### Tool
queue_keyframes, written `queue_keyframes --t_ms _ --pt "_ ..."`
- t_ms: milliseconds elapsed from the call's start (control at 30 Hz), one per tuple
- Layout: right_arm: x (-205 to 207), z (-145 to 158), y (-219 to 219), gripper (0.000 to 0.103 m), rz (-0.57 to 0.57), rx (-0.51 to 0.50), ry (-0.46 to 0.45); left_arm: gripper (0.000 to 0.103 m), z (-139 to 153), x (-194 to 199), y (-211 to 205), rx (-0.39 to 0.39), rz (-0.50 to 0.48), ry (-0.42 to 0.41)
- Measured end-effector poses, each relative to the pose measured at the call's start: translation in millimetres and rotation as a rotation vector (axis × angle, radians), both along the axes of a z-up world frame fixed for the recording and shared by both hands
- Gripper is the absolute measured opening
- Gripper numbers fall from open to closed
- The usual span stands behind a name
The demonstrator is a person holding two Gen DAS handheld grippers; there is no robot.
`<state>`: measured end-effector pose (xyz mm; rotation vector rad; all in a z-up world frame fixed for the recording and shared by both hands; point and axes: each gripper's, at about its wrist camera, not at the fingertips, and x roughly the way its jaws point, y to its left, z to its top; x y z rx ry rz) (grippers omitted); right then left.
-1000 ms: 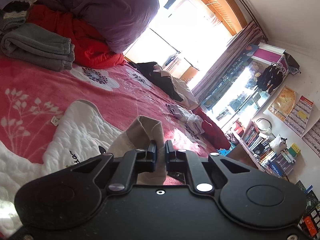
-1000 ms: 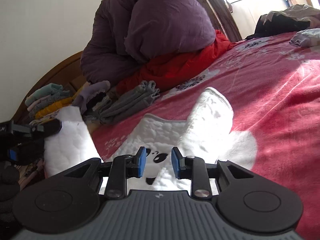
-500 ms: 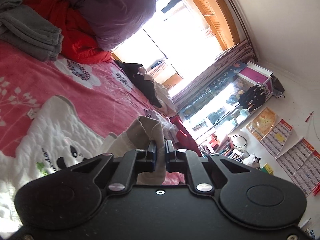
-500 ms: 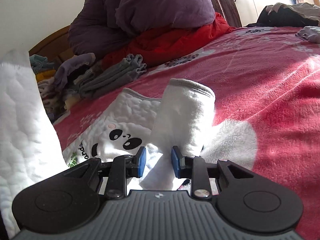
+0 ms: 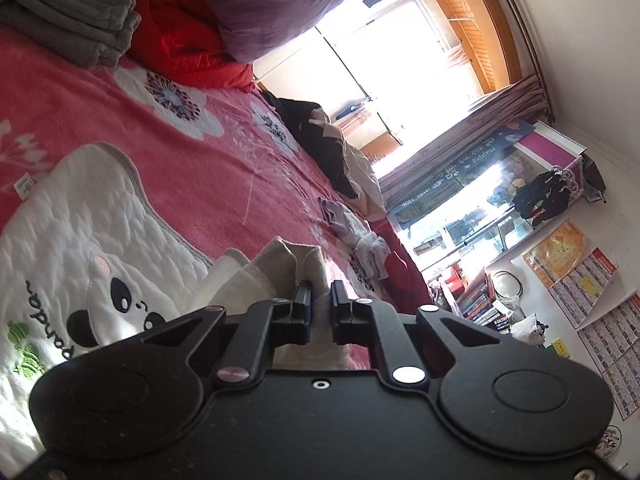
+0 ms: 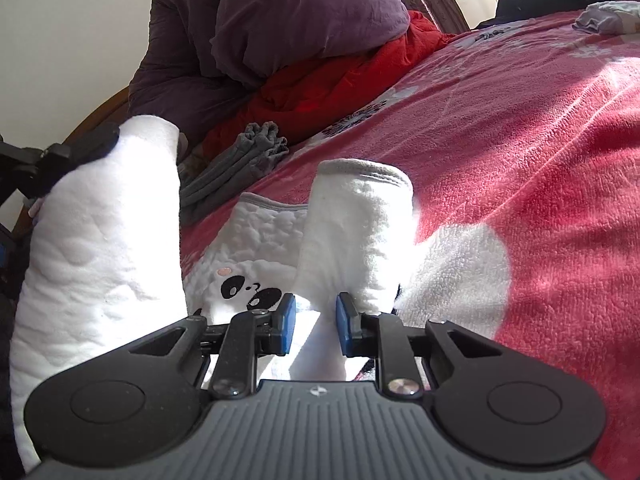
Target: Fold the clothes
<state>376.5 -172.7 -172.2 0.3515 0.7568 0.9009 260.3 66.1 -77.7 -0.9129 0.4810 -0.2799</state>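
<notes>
Only the left wrist view takes in the window (image 5: 384,40), the bookshelf (image 5: 484,300) and the far pile of clothes (image 5: 340,160); only the right wrist view shows both raised sleeves together. The white panda top (image 5: 92,248) lies flat on the pink blanket (image 6: 520,128). The left gripper (image 5: 320,304) is clamped on the cuff of one sleeve (image 6: 104,240), lifted at the left. The right gripper (image 6: 315,320) has just been closing, with the other sleeve (image 6: 356,224) standing between its blue pads; whether they press it, I cannot tell. Bare blanket stretches right; folded grey clothes (image 6: 236,164) sit just beyond the collar.
</notes>
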Motion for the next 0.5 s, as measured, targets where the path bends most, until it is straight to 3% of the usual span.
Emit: queue_keyframes --t_ms 67,133,200,267,400,500 --pt "1 -1 -3 0.023 -0.005 0.019 0.014 0.008 -8 5 -4 -0.007 -0.065 0.001" --pt "2 -2 -6 0.022 -0.010 0.032 0.025 0.021 -8 2 -3 0.013 -0.084 0.014" --pt "2 -2 -7 0.022 -0.012 0.036 0.028 0.050 5 -10 5 0.076 -0.064 -0.007" --pt "2 -2 -6 0.022 -0.011 0.029 0.022 0.059 18 -27 15 0.172 -0.031 -0.012" --pt "2 -2 -4 0.022 -0.011 0.018 0.015 0.061 24 -65 36 0.314 0.033 0.094" --pt "1 -1 -3 0.022 -0.011 0.008 0.006 0.064 19 -101 36 0.297 0.026 0.158"
